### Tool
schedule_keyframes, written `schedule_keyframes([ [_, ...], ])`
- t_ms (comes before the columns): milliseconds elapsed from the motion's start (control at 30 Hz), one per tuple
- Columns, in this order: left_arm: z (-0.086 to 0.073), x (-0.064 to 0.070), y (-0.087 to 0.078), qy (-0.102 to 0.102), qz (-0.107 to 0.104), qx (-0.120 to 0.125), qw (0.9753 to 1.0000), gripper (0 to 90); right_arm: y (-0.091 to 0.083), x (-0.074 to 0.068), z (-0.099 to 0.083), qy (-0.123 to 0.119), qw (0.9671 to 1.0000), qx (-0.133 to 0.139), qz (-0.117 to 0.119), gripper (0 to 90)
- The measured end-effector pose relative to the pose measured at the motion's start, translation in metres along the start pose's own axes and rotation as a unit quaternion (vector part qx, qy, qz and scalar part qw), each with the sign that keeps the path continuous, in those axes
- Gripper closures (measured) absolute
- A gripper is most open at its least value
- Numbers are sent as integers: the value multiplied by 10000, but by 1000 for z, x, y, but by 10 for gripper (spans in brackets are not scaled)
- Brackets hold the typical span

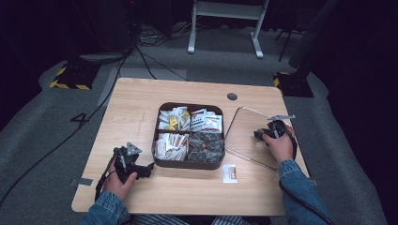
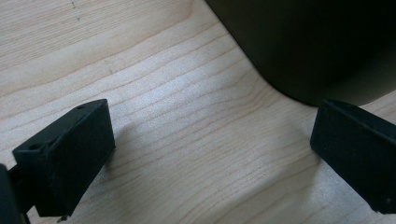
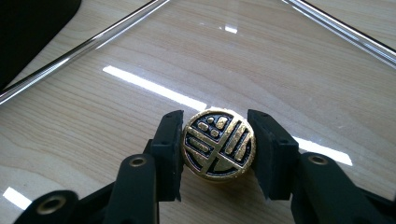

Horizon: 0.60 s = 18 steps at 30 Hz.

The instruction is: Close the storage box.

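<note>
A dark brown tray (image 1: 188, 164) with four compartments stands mid-table, holding white packets, yellow pieces and dark wrapped pieces. To its right lies a clear lid (image 1: 244, 140) with a shiny rim. Above that lid my right gripper (image 1: 259, 134) is shut on a round black-and-gold token (image 3: 218, 147), pinched by its edges just over the clear lid (image 3: 280, 65). My left gripper (image 1: 149, 168) rests on the wood at the tray's front left corner. Its jaws stand wide apart with bare wood between them, and the tray's dark wall (image 2: 308, 46) rises just ahead.
A small white packet (image 1: 229, 173) lies on the table in front of the tray's right corner. A round dark grommet (image 1: 232, 96) sits near the table's far edge. Cables run across the grey floor on the left.
</note>
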State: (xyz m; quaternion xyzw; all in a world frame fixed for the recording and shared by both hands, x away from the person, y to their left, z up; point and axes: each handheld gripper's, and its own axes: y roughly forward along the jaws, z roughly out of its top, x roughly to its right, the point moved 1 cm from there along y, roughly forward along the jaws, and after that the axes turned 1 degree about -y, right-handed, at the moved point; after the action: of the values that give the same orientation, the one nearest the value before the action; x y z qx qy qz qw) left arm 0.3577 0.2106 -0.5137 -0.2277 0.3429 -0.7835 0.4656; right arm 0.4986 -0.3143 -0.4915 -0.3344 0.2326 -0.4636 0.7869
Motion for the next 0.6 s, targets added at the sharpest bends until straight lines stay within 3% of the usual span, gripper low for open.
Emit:
schedule_keyframes([
  [333,0,0,0,0,5,0,10000,0,0,-4,-1,-121,9998,38,-163,593],
  [600,0,0,0,1,-4,-13,10000,0,-2,-3,-1,-70,9995,20,-301,595],
])
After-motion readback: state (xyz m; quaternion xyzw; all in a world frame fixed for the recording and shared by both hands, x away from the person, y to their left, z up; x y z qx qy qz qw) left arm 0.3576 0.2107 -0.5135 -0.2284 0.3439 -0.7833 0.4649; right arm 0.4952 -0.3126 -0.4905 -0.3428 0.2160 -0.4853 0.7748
